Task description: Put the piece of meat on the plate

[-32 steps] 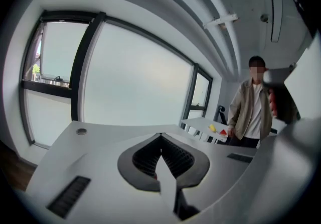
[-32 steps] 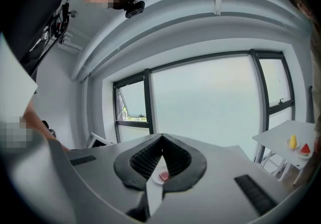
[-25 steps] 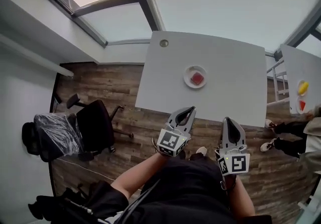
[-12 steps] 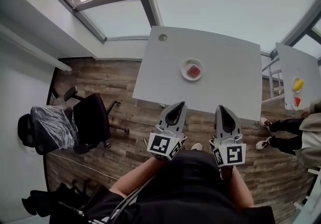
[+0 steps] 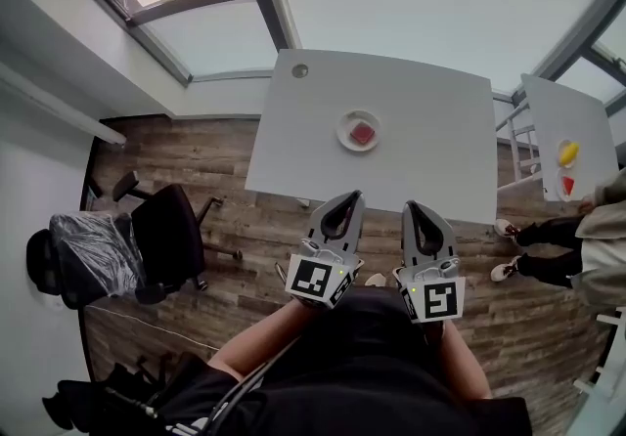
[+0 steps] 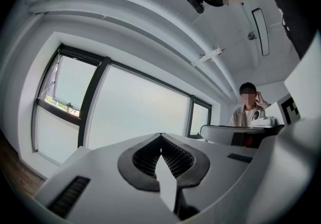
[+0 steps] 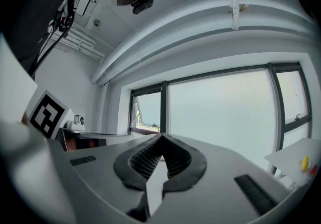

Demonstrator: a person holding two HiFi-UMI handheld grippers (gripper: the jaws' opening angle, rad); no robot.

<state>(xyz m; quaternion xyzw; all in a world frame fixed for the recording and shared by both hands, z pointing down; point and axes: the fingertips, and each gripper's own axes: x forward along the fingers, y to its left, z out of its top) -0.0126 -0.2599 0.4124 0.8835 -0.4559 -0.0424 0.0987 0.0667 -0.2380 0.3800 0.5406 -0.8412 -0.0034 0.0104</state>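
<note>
A red piece of meat (image 5: 363, 133) lies on a small white plate (image 5: 344, 132) in the middle of the white table (image 5: 430, 141). Both grippers hang close to the person's body, short of the table's near edge and well away from the plate. My left gripper (image 5: 349, 198) is shut with nothing in it, its tips meeting in the left gripper view (image 6: 160, 136). My right gripper (image 5: 410, 206) is shut and empty too, its jaws closed in the right gripper view (image 7: 161, 135). Both gripper cameras point up at windows and ceiling, so neither shows the plate.
A black office chair (image 5: 172, 237) stands on the wooden floor at the left. A second white table (image 5: 548, 121) at the right carries a yellow item (image 5: 566, 152) and a red one (image 5: 568, 184). A person's legs (image 5: 536, 264) are near it; another person (image 6: 248, 109) stands behind.
The table and plate have slid up and left in the head view. Both grippers stay shut and have drawn a little closer together.
</note>
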